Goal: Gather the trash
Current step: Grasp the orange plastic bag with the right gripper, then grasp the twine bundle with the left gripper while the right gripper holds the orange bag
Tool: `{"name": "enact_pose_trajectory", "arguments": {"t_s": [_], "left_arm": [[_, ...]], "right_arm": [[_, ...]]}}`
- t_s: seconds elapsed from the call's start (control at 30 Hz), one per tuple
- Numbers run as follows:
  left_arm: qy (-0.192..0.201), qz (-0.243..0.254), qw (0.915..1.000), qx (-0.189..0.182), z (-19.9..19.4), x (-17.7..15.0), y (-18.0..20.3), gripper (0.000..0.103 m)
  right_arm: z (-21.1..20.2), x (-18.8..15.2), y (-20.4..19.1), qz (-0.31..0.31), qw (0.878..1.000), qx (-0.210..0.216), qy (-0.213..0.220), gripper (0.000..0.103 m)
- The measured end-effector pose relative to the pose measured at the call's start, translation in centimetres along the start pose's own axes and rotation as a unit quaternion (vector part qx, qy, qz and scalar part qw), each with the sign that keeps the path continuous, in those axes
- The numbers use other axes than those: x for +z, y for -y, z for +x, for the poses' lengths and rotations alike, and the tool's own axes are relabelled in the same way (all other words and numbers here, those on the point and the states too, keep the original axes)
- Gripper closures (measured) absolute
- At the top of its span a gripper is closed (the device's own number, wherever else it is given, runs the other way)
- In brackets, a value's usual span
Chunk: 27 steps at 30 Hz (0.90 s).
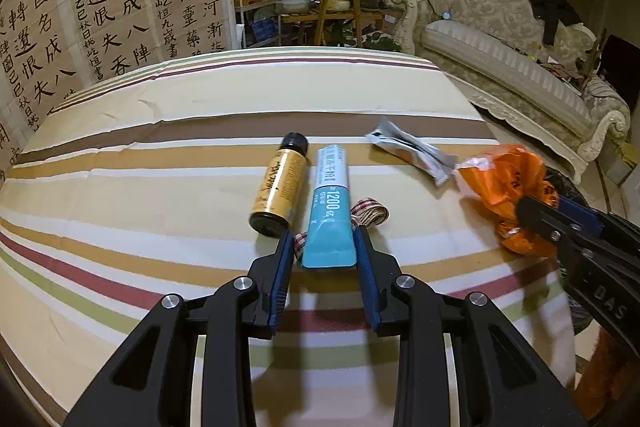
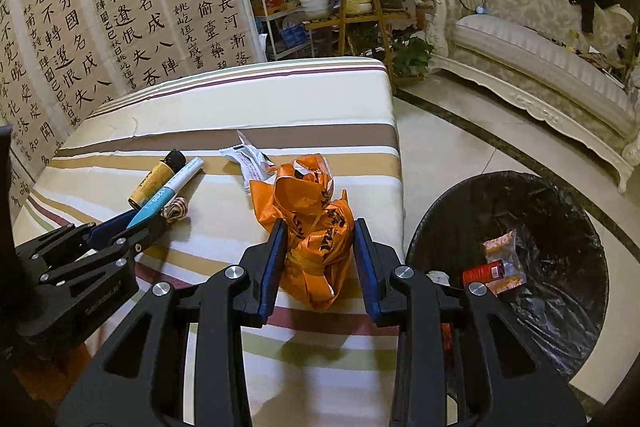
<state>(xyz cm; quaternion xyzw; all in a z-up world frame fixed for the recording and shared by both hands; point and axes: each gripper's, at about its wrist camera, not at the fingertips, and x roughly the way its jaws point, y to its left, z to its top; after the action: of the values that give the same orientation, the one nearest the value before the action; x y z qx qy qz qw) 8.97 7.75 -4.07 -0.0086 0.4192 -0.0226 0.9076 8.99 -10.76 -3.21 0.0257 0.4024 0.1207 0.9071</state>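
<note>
On the striped tablecloth [image 1: 160,187] lie a gold bottle [image 1: 278,183], a teal tube [image 1: 331,205], a checked ribbon [image 1: 370,213], a silver wrapper [image 1: 412,155] and a crumpled orange plastic bag [image 1: 504,191]. My left gripper [image 1: 323,247] is open, its jaws on either side of the tube's near end. My right gripper [image 2: 320,247] is open around the orange bag [image 2: 316,223], its pads close to the bag's sides. The tube [image 2: 168,193], bottle [image 2: 156,181], ribbon [image 2: 176,211] and wrapper [image 2: 250,157] show in the right wrist view beside the left gripper [image 2: 132,227].
A black-lined bin [image 2: 516,211] stands on the floor right of the table and holds a few pieces of trash [image 2: 498,263]. A cream sofa [image 2: 532,39], plant stands [image 2: 356,7] and a calligraphy screen [image 2: 120,7] lie beyond. The table's right edge [image 2: 400,163] is near the bag.
</note>
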Motion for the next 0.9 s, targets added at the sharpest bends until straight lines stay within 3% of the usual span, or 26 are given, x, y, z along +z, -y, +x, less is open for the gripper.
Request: {"name": "enact_pose_trajectory", "arguments": {"t_s": [0.2,0.33,0.5,0.6,0.7,0.9], "left_arm": [[-0.012,-0.001,0.9999,-0.009,-0.4,-0.9,0.2,0.07],[-0.007,-0.008,0.9999,-0.001,-0.3,-0.6,-0.2,0.054],[-0.024,0.0,0.9997,-0.009,0.4,-0.7,0.0,0.052],[-0.022,0.018,0.9996,-0.006,0.2,-0.8,0.7,0.054],[-0.019,0.039,0.9991,-0.001,0.0,-1.3,1.3,0.07],[-0.02,0.041,0.9989,-0.009,-0.4,-1.7,1.3,0.072]], "right_arm": [[-0.1,-0.3,0.4,0.004,1.0,0.003,-0.003,0.07],[-0.1,-0.4,0.4,0.005,1.0,0.004,-0.003,0.07],[0.0,-0.4,0.4,0.006,1.0,0.006,-0.004,0.07],[0.1,-0.4,0.3,0.007,1.0,0.006,-0.004,0.07],[0.1,-0.4,0.3,0.007,1.0,0.005,-0.004,0.07],[-0.1,-0.5,0.3,0.008,1.0,0.006,-0.003,0.07]]}}
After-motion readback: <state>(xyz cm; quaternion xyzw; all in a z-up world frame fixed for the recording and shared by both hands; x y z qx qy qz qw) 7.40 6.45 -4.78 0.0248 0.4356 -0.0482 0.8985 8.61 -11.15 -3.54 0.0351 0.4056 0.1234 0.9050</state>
